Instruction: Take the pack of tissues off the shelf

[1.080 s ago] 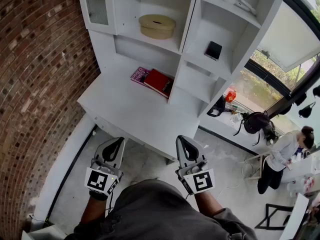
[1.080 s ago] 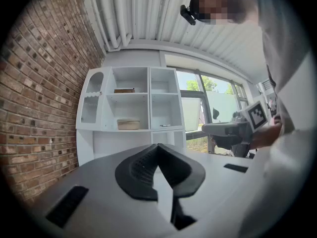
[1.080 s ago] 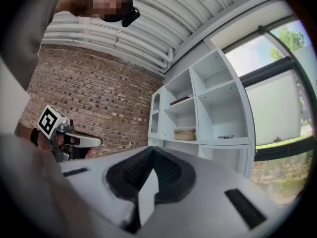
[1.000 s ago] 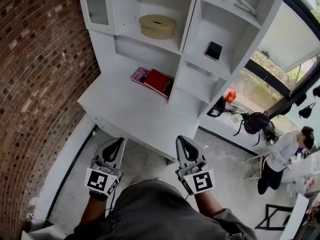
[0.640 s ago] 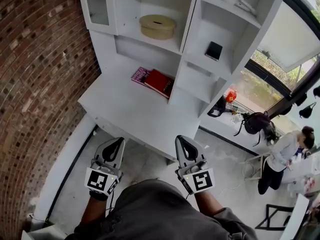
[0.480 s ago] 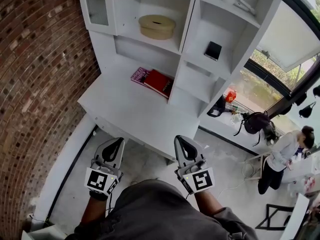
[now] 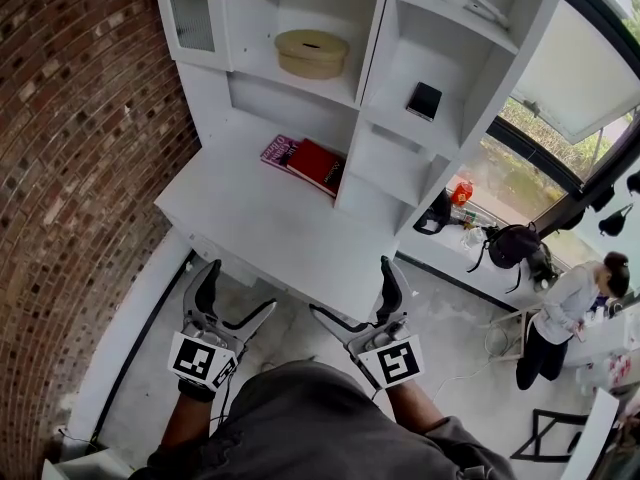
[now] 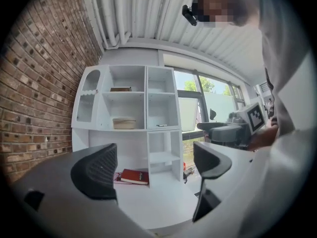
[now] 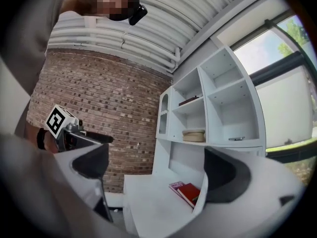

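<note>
Tissues: on the upper shelf, well apart from your left gripper and right gripper, whose jaws have just been opening wide, empty, likely readied for the reach.

Head view looks steeply down; both gripper views face the same shelf unit.

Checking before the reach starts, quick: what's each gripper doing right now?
Left gripper: open, jaws have just been opening, nothing between them.
Right gripper: open, jaws have just been opening, nothing between them.
</note>
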Tool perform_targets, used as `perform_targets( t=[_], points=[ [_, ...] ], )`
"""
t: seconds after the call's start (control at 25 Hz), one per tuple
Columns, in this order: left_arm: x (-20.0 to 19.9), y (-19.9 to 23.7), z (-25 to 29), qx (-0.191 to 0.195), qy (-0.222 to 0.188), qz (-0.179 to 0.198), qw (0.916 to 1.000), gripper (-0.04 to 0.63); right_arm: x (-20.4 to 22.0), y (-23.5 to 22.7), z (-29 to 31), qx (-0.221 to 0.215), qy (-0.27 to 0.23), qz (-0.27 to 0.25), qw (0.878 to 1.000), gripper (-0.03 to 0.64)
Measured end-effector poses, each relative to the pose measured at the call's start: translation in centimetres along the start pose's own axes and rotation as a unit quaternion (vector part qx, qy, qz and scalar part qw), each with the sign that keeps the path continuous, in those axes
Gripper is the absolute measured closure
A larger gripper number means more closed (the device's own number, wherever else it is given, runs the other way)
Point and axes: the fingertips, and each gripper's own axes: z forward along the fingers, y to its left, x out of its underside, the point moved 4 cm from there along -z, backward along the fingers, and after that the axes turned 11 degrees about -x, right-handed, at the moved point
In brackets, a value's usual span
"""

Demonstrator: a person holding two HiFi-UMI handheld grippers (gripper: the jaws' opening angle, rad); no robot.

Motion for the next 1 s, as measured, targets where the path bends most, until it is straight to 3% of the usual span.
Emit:
perform_targets(
  t=[0.12,0.72,1.0],
  points=[
    [-0.1,-0.7,0.2,0.003,-0.003,0.009,1.0,0.109,0.0,-0.2,-0.3,0.001,-0.001,-0.003,1.0,0.034],
    [1.3,-2.6,1.3,-0.019,0.016,0.004,0.9997,0.11,2.2,-1.9,-0.7,-0.044,0.003,0.02,0.999,0.034],
    [2.3,-0.4,3.2,-0.018,0.016,-0.001,0.9997,0.11,3.1,-3.2,2.3,-0.046,0.01,0.021,0.999,0.035]
  ],
)
